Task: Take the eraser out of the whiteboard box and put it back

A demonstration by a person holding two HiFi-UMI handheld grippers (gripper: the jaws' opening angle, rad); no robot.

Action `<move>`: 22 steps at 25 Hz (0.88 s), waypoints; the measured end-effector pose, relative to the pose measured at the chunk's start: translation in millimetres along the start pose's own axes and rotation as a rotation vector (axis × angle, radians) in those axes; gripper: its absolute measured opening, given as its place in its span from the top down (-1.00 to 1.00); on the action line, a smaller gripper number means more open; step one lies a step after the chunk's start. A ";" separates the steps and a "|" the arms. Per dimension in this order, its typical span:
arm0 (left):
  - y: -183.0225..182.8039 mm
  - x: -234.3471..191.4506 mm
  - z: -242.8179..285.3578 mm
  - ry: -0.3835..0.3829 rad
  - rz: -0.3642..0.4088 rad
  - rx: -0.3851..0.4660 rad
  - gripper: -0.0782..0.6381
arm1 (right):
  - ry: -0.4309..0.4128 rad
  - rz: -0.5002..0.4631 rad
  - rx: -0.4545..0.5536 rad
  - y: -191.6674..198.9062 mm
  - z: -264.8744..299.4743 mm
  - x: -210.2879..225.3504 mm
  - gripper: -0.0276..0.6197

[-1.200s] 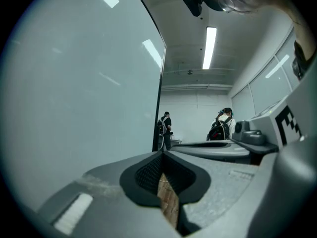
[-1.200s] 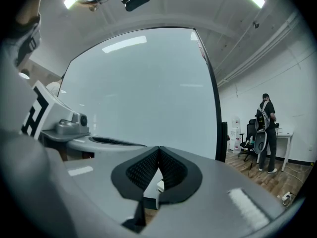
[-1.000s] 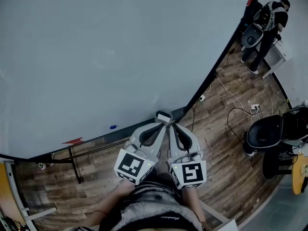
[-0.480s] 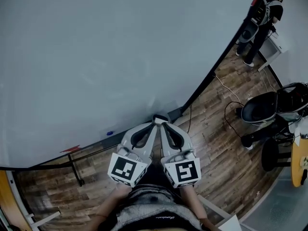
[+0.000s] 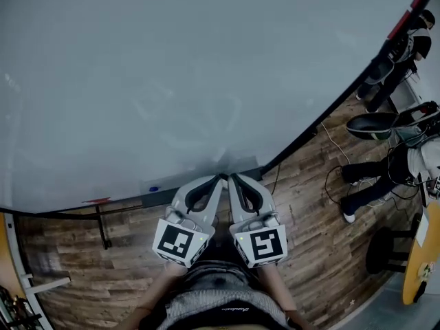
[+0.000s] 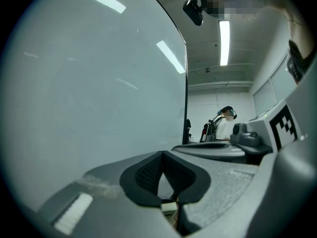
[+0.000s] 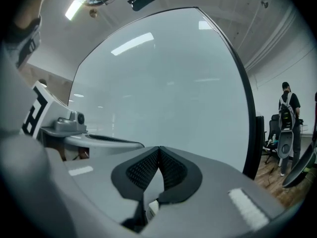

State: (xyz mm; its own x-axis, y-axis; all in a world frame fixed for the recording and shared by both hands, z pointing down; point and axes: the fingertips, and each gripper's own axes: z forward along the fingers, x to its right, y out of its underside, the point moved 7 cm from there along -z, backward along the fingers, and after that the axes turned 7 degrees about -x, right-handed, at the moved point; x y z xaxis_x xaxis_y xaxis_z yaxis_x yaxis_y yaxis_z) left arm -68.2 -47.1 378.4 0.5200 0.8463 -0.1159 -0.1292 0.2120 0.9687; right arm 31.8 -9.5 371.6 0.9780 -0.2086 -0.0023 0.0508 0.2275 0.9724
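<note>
A large whiteboard (image 5: 206, 67) fills the head view, and a grey tray (image 5: 168, 184) runs along its lower edge. On that ledge lie a small blue object (image 5: 152, 188) and a red one (image 5: 96, 201); I cannot make out an eraser. My left gripper (image 5: 218, 179) and right gripper (image 5: 234, 177) are side by side, tips almost touching, just in front of the tray. Both are shut with nothing between the pads, as the left gripper view (image 6: 162, 152) and the right gripper view (image 7: 158, 148) confirm. Both point roughly level at the board (image 7: 163, 83).
The floor is wooden planks with cables (image 5: 330, 139) at the right. Office chairs (image 5: 375, 124) and a person (image 5: 412, 47) stand beyond the board's right end; another person (image 5: 375, 184) is nearer. The board's stand leg (image 5: 102, 229) is at lower left.
Both grippers have swung together leftward along the board's lower edge, staying shut and side by side. The board's right end and the room behind have slid rightward in the head view.
</note>
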 end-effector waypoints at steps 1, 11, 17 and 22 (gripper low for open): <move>-1.2 0.6 2.9 -0.019 -0.011 -0.004 0.78 | -0.020 -0.005 -0.010 -1.2 1.9 3.9 0.91; -12.5 16.1 21.4 -0.171 -0.008 0.002 0.78 | -0.183 -0.034 -0.006 -10.9 4.8 36.2 0.91; -13.5 21.8 26.4 -0.247 -0.015 0.011 0.78 | -0.257 -0.050 0.006 -9.3 8.0 44.7 0.91; -15.5 24.8 29.7 -0.309 -0.060 0.017 0.78 | -0.300 -0.069 0.005 -11.3 12.6 50.7 0.91</move>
State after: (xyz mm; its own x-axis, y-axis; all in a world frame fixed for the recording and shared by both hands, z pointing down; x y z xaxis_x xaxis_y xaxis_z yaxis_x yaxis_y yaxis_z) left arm -28.1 -43.9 367.0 0.7588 0.6430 -0.1033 -0.0779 0.2471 0.9659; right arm 78.3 -34.7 363.5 0.8689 -0.4949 -0.0003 0.1135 0.1986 0.9735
